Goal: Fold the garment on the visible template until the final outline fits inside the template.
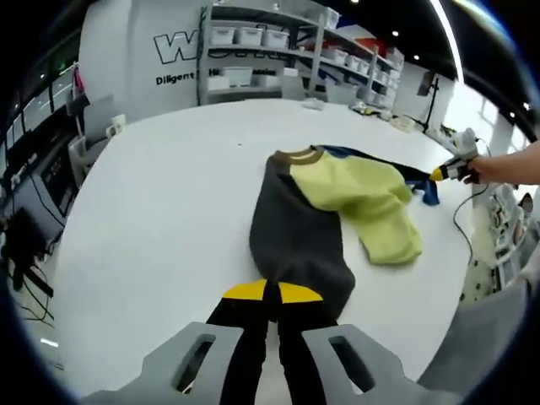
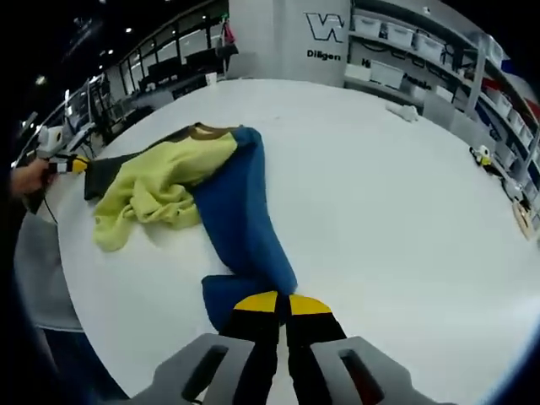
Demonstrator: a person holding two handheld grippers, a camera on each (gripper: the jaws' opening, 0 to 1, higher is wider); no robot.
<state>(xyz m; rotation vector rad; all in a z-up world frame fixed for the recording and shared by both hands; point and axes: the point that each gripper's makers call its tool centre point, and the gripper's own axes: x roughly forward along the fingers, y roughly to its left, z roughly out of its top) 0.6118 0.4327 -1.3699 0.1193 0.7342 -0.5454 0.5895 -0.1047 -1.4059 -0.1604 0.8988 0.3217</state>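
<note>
A garment lies stretched across the white table [image 1: 160,194], with a dark grey part [image 1: 295,228], a yellow-green part [image 1: 363,198] bunched in the middle and a blue part [image 2: 240,211]. Its brown collar [image 1: 295,156] points toward the far side. My left gripper [image 1: 272,293] is shut on the near end of the grey part. My right gripper [image 2: 283,302] is shut on the end of the blue part. Each gripper also appears in the other view, the right gripper [image 1: 447,171] at the right edge and the left gripper [image 2: 63,164] at the left edge, each held by a hand.
Shelving with white bins [image 1: 253,38] stands behind the table, in front of a white wall with lettering [image 2: 329,29]. Small items [image 2: 483,156] lie near the table's far rim. Desks and equipment [image 1: 42,194] stand beside the table edge.
</note>
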